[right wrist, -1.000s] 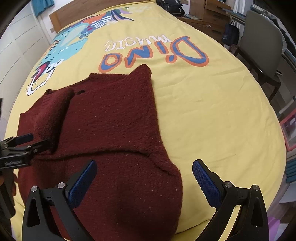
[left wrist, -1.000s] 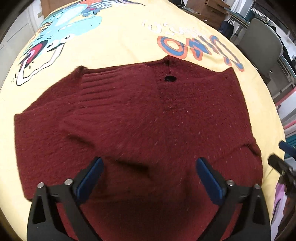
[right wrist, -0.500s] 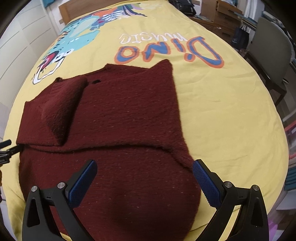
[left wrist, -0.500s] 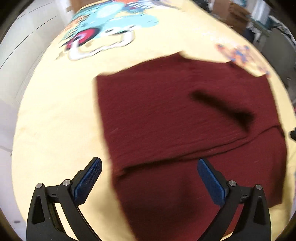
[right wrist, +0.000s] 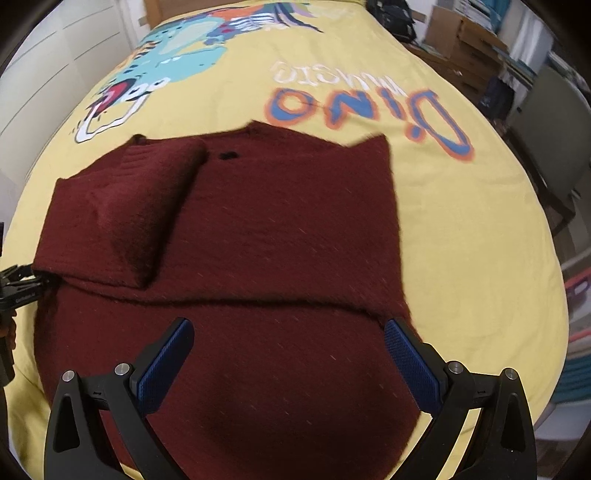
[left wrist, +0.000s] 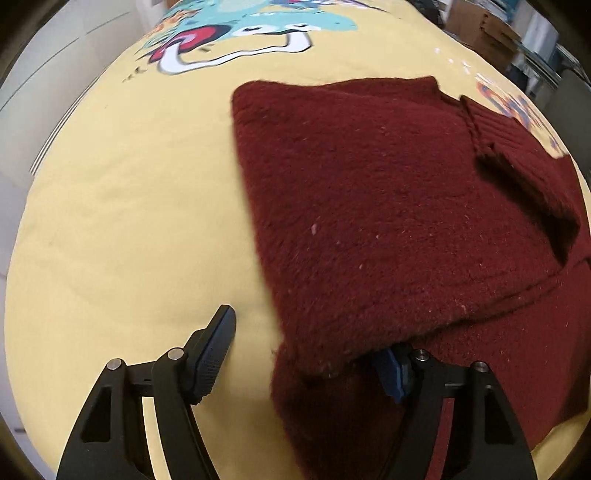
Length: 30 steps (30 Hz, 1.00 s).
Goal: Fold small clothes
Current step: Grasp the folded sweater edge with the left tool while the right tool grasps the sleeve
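Left wrist view: a yellow bedspread (left wrist: 122, 206) with a cartoon dinosaur print (left wrist: 236, 37) covers the bed, and a dark red knitted sweater (left wrist: 388, 206) lies on its right part, folded over itself, with a ribbed cuff (left wrist: 506, 125) at the far right. Pale wardrobe panels stand at the left, cardboard boxes (left wrist: 480, 26) at the upper right. The left gripper (left wrist: 306, 347) has just been closing; its left finger rests over bare bedspread, its right finger is tucked beneath the folded edge, and the sweater's corner lies between them, the jaws not yet clamped.

Right wrist view: the sweater (right wrist: 258, 240) lies across the near half of the bedspread (right wrist: 461, 229), below the upside-down "Dino" lettering (right wrist: 369, 107). A wooden headboard (right wrist: 255, 3), boxes (right wrist: 465, 40) and a grey chair (right wrist: 550, 122) border the bed. The right gripper (right wrist: 288, 354) hangs spread wide above the sweater, grasping nothing.
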Each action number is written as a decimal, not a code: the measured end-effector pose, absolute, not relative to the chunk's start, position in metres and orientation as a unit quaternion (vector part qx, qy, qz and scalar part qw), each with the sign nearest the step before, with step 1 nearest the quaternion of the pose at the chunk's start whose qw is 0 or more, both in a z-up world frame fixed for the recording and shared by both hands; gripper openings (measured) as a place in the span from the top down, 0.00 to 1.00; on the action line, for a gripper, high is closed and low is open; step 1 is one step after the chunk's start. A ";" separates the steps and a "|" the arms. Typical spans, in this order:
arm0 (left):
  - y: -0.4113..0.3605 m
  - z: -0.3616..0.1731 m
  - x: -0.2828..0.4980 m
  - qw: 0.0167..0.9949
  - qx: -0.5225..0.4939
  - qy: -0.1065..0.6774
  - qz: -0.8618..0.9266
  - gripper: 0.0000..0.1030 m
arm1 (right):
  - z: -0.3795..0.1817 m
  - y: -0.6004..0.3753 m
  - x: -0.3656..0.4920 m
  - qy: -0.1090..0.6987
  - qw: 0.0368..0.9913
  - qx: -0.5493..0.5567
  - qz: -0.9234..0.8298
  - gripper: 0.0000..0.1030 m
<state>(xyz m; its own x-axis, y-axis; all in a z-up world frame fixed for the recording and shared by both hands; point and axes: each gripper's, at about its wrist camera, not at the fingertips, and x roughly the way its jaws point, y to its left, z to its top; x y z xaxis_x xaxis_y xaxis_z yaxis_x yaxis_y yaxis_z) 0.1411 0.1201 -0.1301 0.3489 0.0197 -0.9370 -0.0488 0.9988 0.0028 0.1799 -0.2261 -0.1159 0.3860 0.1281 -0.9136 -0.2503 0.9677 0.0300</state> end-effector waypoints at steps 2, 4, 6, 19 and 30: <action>0.121 -0.129 0.141 0.823 -0.020 0.568 0.008 0.52 | -0.113 -0.210 0.184 0.538 0.831 -0.067 0.124 0.00; 0.125 -0.126 0.140 0.824 -0.038 0.565 0.007 0.78 | -0.107 -0.187 0.190 0.532 0.831 -0.081 0.140 0.00; 0.130 -0.124 0.141 0.820 -0.066 0.568 -0.005 0.84 | -0.102 -0.166 0.196 0.524 0.833 -0.094 0.154 0.00; 0.132 -0.120 0.142 0.815 -0.079 0.573 -0.003 0.86 | -0.132 -0.012 0.224 0.508 0.794 -0.233 0.240 0.04; 0.137 -0.120 0.136 0.814 -0.071 0.576 -0.007 0.86 | -0.134 -0.018 0.239 0.515 0.796 -0.222 0.231 0.90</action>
<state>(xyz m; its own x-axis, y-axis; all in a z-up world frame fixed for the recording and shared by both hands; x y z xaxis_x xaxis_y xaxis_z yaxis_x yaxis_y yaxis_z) 0.1357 0.1370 -0.1201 0.3367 -0.0939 -0.9369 -0.0705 0.9897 -0.1245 0.2385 -0.0185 -0.1342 0.3640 0.1389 -0.9210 -0.5949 0.7955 -0.1152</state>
